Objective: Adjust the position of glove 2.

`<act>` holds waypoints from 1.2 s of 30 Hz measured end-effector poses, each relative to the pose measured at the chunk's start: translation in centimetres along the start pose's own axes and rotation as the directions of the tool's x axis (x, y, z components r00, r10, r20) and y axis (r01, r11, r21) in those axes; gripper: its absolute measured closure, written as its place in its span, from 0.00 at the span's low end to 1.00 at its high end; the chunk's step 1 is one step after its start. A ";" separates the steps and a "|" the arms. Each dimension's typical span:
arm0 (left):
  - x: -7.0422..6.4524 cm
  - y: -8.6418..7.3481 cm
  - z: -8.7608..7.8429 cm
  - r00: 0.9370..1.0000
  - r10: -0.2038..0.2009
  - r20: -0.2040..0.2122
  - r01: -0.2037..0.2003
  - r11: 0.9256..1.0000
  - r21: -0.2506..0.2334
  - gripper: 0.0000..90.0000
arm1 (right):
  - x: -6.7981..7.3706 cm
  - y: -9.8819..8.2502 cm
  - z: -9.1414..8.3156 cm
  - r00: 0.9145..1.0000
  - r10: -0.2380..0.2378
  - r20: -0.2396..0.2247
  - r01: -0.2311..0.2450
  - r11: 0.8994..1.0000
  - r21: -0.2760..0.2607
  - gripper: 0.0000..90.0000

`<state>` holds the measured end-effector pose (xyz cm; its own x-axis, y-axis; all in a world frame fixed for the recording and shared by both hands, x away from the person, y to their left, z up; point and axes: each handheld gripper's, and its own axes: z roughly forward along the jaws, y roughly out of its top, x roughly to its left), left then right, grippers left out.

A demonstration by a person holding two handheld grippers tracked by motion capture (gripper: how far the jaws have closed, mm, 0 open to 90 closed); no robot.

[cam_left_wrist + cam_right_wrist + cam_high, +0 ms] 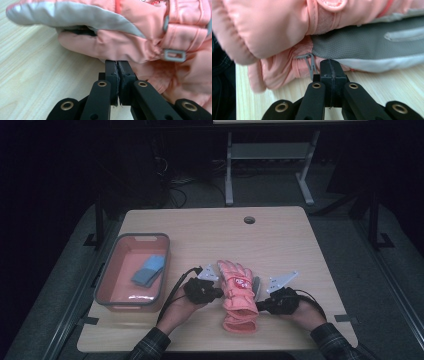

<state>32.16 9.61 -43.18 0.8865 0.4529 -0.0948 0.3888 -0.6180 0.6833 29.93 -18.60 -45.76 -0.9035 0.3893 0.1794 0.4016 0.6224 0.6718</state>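
Clenched on the glove [239,295] from both sides, your left gripper [216,292] and right gripper [260,306] should lift together, level, so both layers stay pinched.

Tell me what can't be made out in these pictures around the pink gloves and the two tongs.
- Fabric caught or not: both gripper views; the left tongs and right tongs have shut jaws, their tips lying against the pink gloves.
- Lower glove: high view; the upper one covers it.
- Blue item in the tray: high view; too small and dim to identify.
- Glove fingertips: left gripper view; cut off by the frame's edge.
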 end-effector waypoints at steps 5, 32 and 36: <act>0.8 0.2 0.2 1.000 -0.011 -0.005 0.011 1.000 0.008 0.97 | 0.7 1.0 1.3 1.000 -0.009 -0.016 0.009 1.000 -0.004 1.00; 1.0 -1.1 -1.5 0.998 -0.029 -0.055 0.030 0.999 0.018 0.75 | -4.4 6.8 0.3 0.997 0.083 -0.001 -0.082 0.984 -0.160 0.59; 0.9 -1.0 -1.3 0.999 -0.010 -0.048 0.012 1.000 0.027 0.75 | -4.6 6.4 1.1 0.995 0.095 0.011 -0.093 0.988 -0.123 0.77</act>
<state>32.28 11.45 -42.99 0.8694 0.4895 -0.0673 0.4058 -0.6297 0.6624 36.81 -15.67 -43.09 -0.8598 0.4536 0.2345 0.4621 0.4957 0.7353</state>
